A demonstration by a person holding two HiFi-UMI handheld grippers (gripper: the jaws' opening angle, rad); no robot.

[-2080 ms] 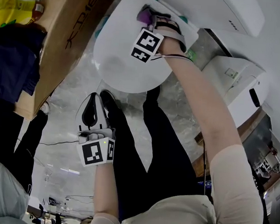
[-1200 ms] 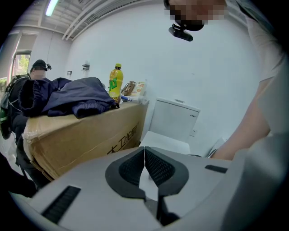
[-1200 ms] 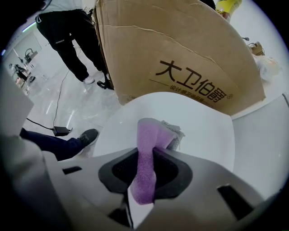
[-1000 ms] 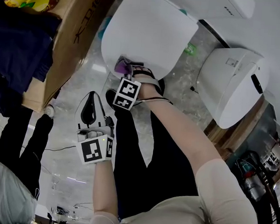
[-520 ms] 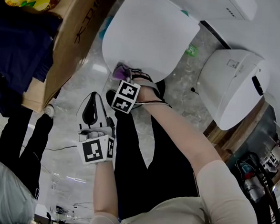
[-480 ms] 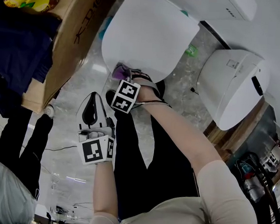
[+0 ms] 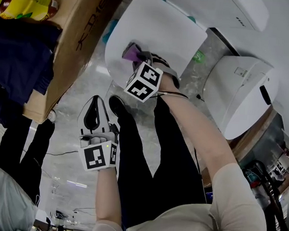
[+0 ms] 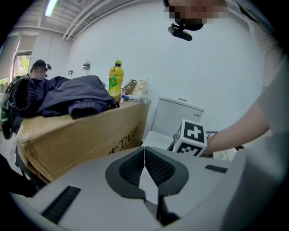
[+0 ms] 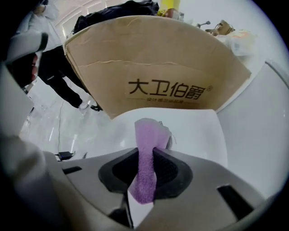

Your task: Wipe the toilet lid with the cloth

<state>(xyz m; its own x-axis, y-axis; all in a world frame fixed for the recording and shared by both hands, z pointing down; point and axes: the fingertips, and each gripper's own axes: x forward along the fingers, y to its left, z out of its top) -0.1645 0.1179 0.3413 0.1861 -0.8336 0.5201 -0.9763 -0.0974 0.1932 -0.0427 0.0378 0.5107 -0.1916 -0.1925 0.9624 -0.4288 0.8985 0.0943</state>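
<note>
A purple cloth [image 9: 146, 158] is clamped between the jaws of the right gripper [image 7: 137, 55] and is laid against the white toilet lid [image 7: 165, 32], near the lid's rounded edge. The left gripper [image 8: 144, 168] is held off the lid, beyond that rounded edge, with its jaws pressed together and nothing between them. A brown cardboard box [image 7: 73, 38] is seen just beside the lid, with a dark jacket [image 8: 72, 95] and a yellow bottle [image 8: 115, 80] resting on it.
</note>
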